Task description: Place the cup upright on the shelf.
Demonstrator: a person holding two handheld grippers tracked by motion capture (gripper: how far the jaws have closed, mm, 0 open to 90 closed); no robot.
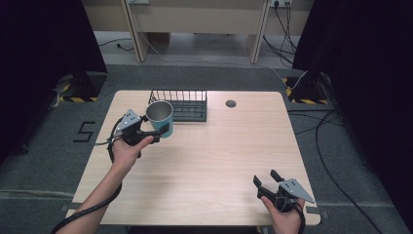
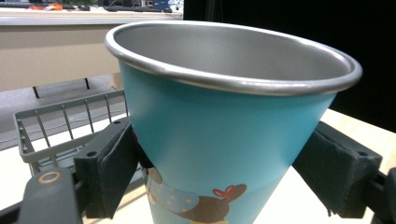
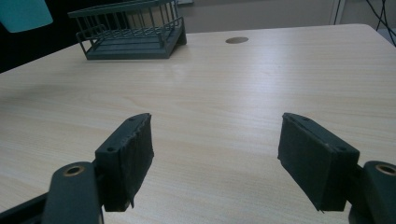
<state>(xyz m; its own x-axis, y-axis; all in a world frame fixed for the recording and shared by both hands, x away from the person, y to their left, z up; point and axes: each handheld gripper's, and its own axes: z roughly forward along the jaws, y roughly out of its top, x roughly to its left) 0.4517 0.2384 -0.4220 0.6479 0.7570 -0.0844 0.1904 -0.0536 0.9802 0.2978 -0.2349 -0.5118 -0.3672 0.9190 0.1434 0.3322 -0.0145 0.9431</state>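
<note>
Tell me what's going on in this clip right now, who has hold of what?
A person at a wooden table holds a gripper in each hand. The left gripper is clamped on a teal metal cup, jaws pressing its sides, and holds it just in front of a dark wire rack at the table's far edge. The cup looks raised off the table and appears empty. The right gripper rests near the front right corner, jaws open, holding nothing.

A light wooden worktop with a small round grommet stands on grey carpet marked with a black "5", between black curtains at both sides, with a beige desk and trailing black cables beyond.
</note>
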